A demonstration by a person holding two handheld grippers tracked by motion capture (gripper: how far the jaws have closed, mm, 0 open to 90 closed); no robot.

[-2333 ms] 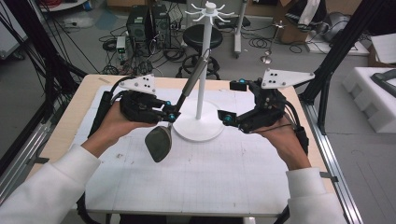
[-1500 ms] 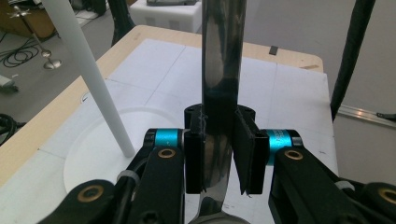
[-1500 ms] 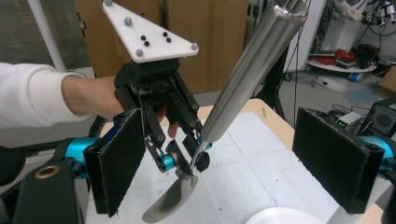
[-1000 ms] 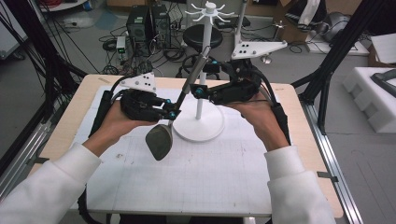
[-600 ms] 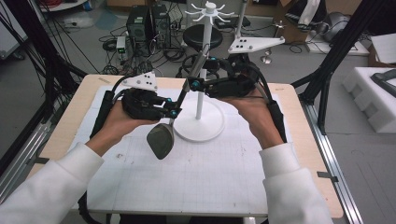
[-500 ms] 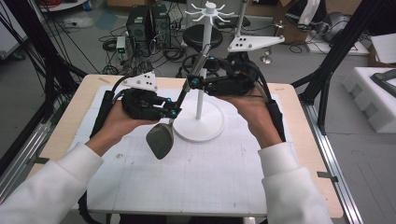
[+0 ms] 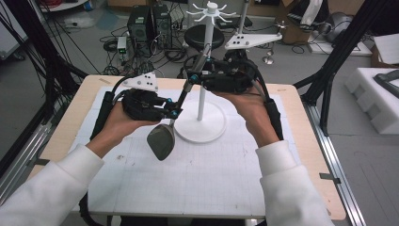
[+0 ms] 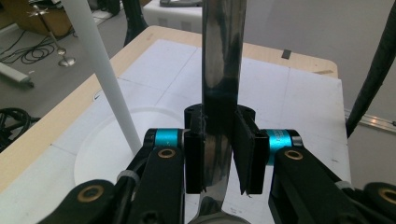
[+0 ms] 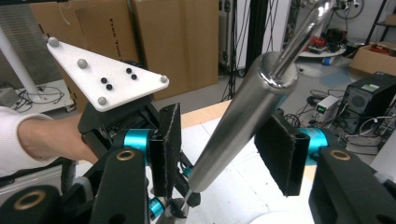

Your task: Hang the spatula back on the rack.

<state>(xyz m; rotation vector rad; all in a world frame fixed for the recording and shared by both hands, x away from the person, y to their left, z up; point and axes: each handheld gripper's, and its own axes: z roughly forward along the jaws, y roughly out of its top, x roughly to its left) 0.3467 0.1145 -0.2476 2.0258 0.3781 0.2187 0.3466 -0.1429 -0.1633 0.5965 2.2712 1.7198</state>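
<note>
A steel ladle is held slanted above the mat, its bowl [image 7: 161, 141] low and its handle [image 7: 190, 80] rising to the upper right. My left gripper [image 7: 173, 113] is shut on the flat lower shaft [image 8: 222, 56] just above the bowl, pads pressing both sides. My right gripper [image 7: 194, 77] stands around the round upper handle [image 9: 238, 116]. Its jaws have just been closing, with the handle between them, and a gap still shows at each pad [image 9: 166, 140].
A white hook stand rises right behind the ladle, with a thin pole [image 7: 201, 94] and a round base [image 7: 202, 125] on the gridded white mat [image 7: 188, 179]. Its pole [image 8: 105, 79] passes close to the left of my left gripper. Cables and boxes lie beyond the table.
My right hand has come from the right of the stand up and left to the ladle's upper handle, and its jaws have narrowed around it. The left hand and ladle have held still.
</note>
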